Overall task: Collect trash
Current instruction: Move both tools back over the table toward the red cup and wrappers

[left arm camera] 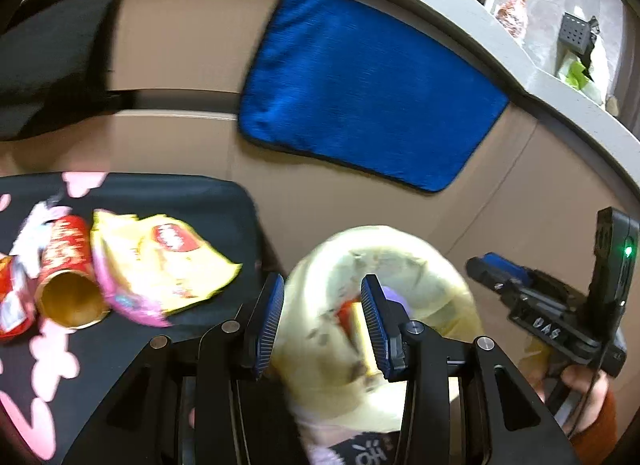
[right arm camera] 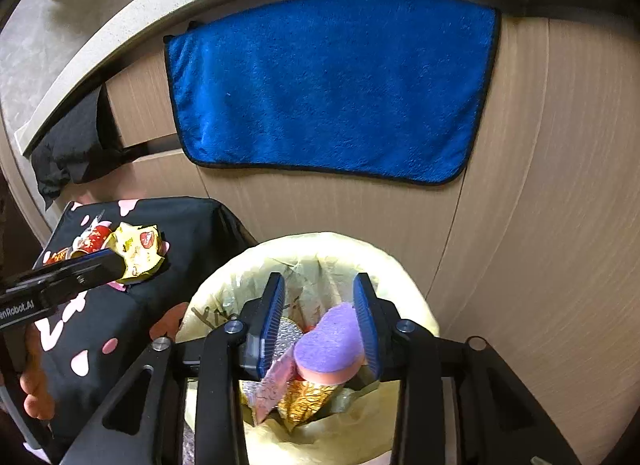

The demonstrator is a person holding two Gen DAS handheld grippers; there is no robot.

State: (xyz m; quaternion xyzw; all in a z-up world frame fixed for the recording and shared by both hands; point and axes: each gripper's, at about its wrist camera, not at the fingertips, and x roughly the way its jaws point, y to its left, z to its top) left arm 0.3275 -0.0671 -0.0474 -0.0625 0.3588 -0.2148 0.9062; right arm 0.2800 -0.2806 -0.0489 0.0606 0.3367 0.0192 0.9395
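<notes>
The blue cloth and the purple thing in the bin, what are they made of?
The blue cloth looks like soft, fuzzy microfibre: matte, plush nap, stitched dark edge. The purple thing looks like a sponge: a matte purple scouring layer on pink foam, though that is a guess from its look.

Blue towel (right arm camera: 332, 85), black-edged, hanging flat against beige wood-grain cabinet front (right arm camera: 540, 225). Pale speckled tabletop (right arm camera: 120, 25) above it. Black cloth (right arm camera: 68, 145) draped left of towel. Black stool cover (right arm camera: 132, 305) with pink blossom print, lower left.
</notes>
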